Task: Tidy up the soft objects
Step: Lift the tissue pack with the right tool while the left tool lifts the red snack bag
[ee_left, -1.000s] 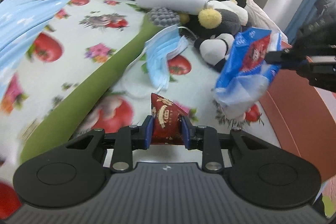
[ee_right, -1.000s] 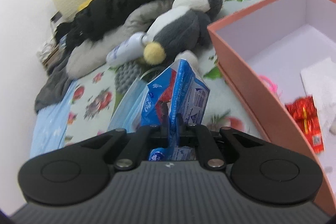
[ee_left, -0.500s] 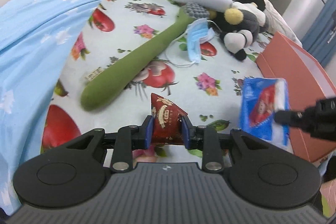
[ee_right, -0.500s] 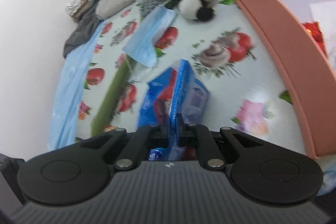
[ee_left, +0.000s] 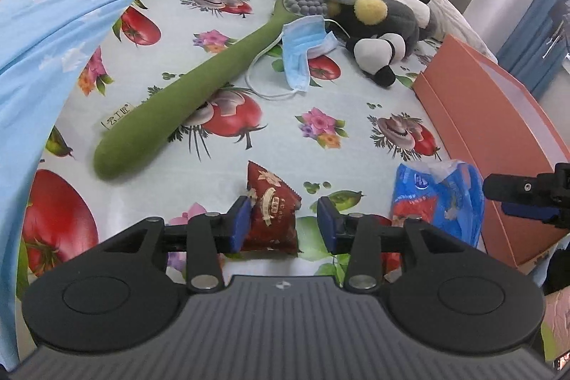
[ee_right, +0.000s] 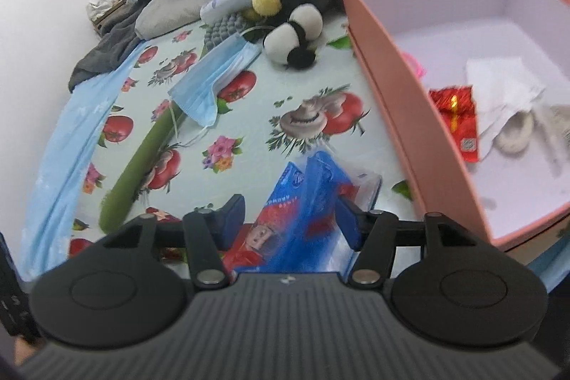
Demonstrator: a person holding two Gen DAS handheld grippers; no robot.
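- The red snack packet point(ee_left: 272, 207) lay on the printed bedsheet point(ee_left: 285, 138) at about 6 o'clock in the left wrist view, between the spread fingers of the left gripper point(ee_left: 283, 225).
- It looked light, crinkly and easily crushed; I judged a hold across its flat middle safer than one on the sealed, slippery end.
- The left gripper stood apart: its left pad touched or nearly touched the packet's edge, while the right pad was clear of it, so nothing was clamped.
- The blue tissue pack point(ee_right: 306, 205) lay on the sheet at 6 o'clock in the right wrist view, just beside the wall of the pink box point(ee_right: 392, 116), which filled the 3 o'clock side.
- That pack seemed soft, light and squashy under a slick plastic film; a pinch across its width would probably hold better than one on the loose wrapper.
- The right gripper point(ee_right: 290, 219) was wide apart, straddling the pack; whether either pad pressed the film I could not tell, and it gripped nothing.
- Toward 12 o'clock lay a plush penguin point(ee_left: 388, 27), a blue face mask point(ee_left: 302, 48) and a long green soft brush point(ee_left: 192, 95), all on the sheet and outside the box.
- Inside the box sat a red wrapper point(ee_right: 454, 116) and white cloth point(ee_right: 506, 84).
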